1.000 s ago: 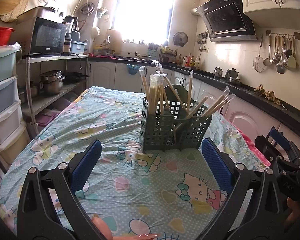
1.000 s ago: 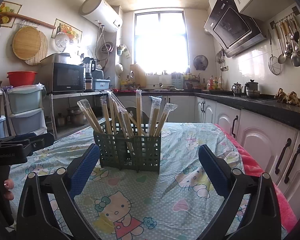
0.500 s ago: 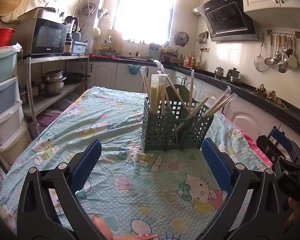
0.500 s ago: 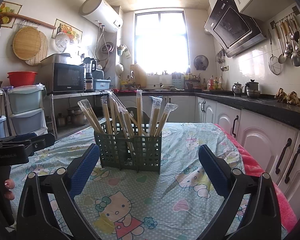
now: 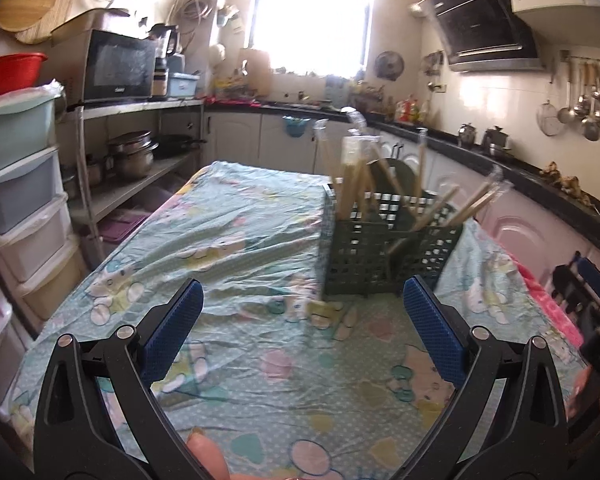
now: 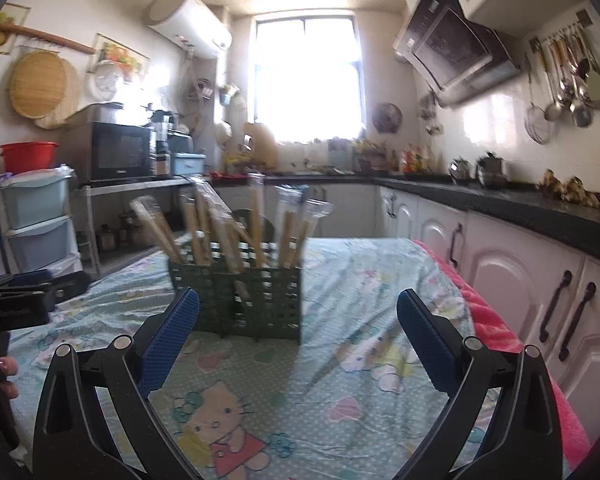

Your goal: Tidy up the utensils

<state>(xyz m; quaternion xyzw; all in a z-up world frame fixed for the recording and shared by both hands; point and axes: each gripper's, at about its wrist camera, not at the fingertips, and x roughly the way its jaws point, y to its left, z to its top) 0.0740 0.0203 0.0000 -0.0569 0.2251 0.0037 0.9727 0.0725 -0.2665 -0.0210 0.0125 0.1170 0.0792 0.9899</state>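
Right wrist view: both tools, left [image 5: 302, 334] and right [image 6: 298, 338], gape wide, empty. Chopsticks [image 6: 256, 226] stand in the basket [image 6: 256, 300] mid-surface; light, stiff, slippery in wrappers—pinch near the tops.

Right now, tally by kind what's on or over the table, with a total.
Dark green plastic lattice basket: 1
Black, blue-padded tools: 2 (left hand-held gripper, right hand-held gripper, both open)
Cartoon-print turquoise tablecloth: 1
Total: 4; wrapped wooden chopsticks in the basket too blurred to count.
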